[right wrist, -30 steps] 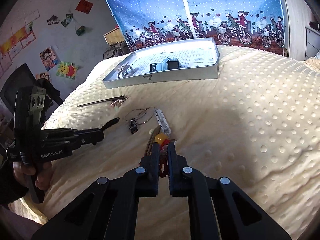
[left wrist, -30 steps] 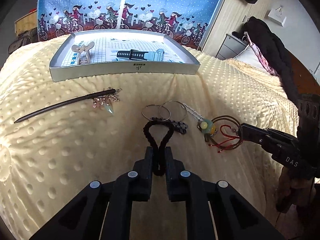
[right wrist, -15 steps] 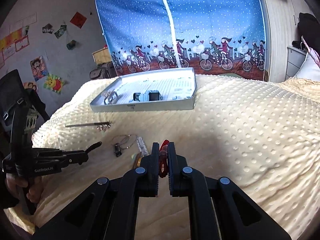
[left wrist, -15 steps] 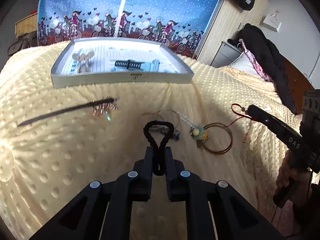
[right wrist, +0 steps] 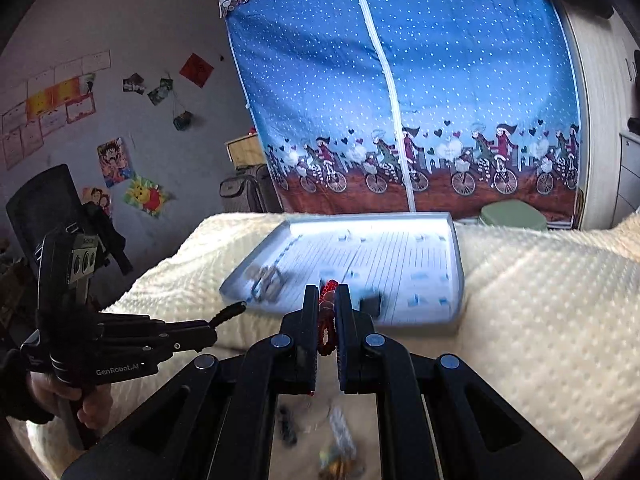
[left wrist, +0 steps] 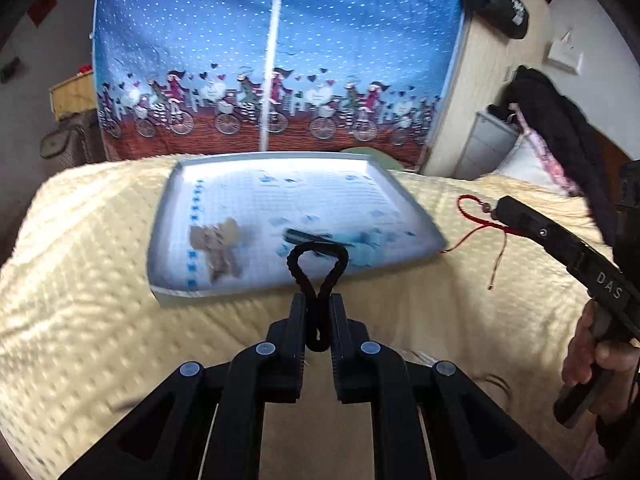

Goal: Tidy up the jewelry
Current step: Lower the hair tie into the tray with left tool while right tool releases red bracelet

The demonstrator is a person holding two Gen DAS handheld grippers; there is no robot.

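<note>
I hold both tools raised over the bed, each aimed at the silver tray (left wrist: 404,204), which is my landmark for every position below. The left gripper (left wrist: 318,304) is clamped on a black braided loop (left wrist: 317,270); I pinch it near its lower end so the open loop stands forward of the fingertips and can be laid flat, not dropped in a heap. The loop hangs just short of the tray's near rim, above the blanket (left wrist: 80,300). The right gripper (right wrist: 328,300) is clamped on a red cord bracelet (right wrist: 327,312), gripped at the beaded section so the loose tails trail clear of the fingers; in the left view the cord hangs beside the tray's right corner. The tray already holds a watch-like strap and a pale clip, both blurred. I judge the current step to be the carry toward the tray, with release pending. Compared with one second ago, both tools have risen off the blanket and advanced; the tray now fills the centre of each view, the red bracelet has left the pile, and the remaining pieces lie behind, on the side away from the tray.
</note>
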